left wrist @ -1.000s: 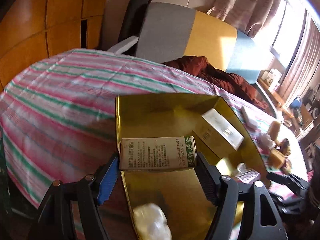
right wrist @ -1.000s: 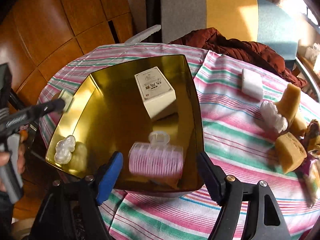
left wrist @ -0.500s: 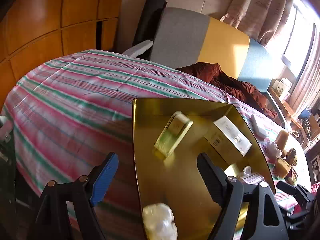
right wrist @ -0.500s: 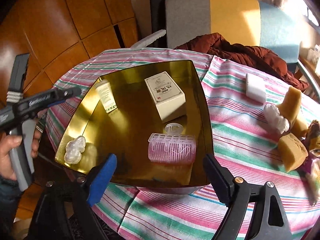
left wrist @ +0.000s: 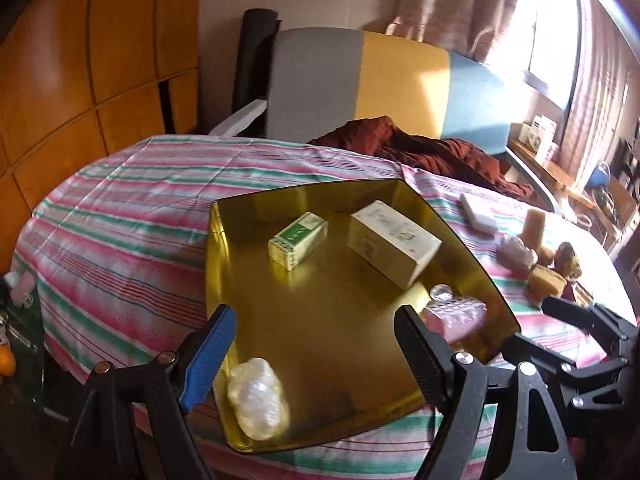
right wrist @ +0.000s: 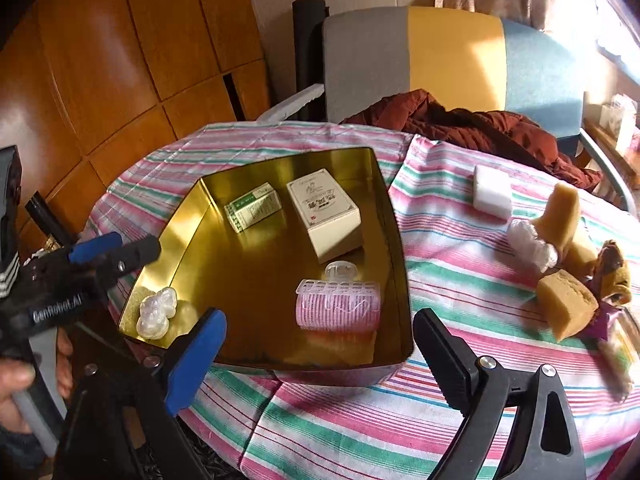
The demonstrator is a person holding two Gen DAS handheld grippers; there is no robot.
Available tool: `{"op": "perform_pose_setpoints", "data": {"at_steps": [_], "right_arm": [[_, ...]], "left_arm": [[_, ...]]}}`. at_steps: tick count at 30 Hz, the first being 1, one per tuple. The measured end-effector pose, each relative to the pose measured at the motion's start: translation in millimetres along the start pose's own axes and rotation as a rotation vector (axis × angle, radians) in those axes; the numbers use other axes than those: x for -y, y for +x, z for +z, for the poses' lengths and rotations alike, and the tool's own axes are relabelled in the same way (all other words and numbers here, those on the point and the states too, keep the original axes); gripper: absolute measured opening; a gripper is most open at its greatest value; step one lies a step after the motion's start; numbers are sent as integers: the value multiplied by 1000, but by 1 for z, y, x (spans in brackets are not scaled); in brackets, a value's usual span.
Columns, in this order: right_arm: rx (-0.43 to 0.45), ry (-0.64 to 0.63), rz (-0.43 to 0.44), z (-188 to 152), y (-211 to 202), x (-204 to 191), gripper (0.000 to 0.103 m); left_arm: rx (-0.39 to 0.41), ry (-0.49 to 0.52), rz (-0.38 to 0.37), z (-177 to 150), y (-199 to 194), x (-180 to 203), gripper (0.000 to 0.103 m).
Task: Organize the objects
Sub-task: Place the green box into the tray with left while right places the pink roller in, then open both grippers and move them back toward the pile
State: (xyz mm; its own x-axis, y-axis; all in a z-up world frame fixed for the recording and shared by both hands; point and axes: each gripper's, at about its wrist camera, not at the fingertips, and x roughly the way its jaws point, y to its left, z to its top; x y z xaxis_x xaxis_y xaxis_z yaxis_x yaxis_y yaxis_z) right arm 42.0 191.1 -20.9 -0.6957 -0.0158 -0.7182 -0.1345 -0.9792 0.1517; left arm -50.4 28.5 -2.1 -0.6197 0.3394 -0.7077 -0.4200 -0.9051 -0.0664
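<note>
1. The green box [left wrist: 298,240] lies in the gold tray [left wrist: 218,216], well beyond the left gripper [left wrist: 316,354], whose fingers gape empty.
2. The pink roller [right wrist: 338,306] lies in the tray just ahead of the right gripper [right wrist: 320,354]; its fingers have just been opening, nothing between them.

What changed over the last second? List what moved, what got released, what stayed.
The left gripper let go of the green-and-white box, which now lies in the gold tray beside the cream box. The right gripper released the pink roller; its jaws have just been opening, and both backed off. The cream box, white wad and sponges stayed.
</note>
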Motion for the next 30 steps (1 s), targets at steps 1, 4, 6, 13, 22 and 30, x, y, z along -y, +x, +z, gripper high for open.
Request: {"op": "perform_pose_setpoints", "data": {"at_steps": [1,4,6,13,22,30], "right_arm": [[4,2,-3,0,-2,1,96],[15,10,-13,0,-7,3,97],[20,16,-19,-1,-9,5,98],[37,30,-57,-1,-15,14,103],[50,77,-102,-2,-22,39,103],[63,110,-168,-1,-35,71,103]], "left_arm": [[1,9,0,-1,-1,4,83],[4,35,13,-4,-4,14,83],[3,44,22,-6,-6,18,83],[5,100,39,-14,-9,33,83],[15,181,36,-17,-11,54,83],[7,225,27,-18,-10,68,83]]}}
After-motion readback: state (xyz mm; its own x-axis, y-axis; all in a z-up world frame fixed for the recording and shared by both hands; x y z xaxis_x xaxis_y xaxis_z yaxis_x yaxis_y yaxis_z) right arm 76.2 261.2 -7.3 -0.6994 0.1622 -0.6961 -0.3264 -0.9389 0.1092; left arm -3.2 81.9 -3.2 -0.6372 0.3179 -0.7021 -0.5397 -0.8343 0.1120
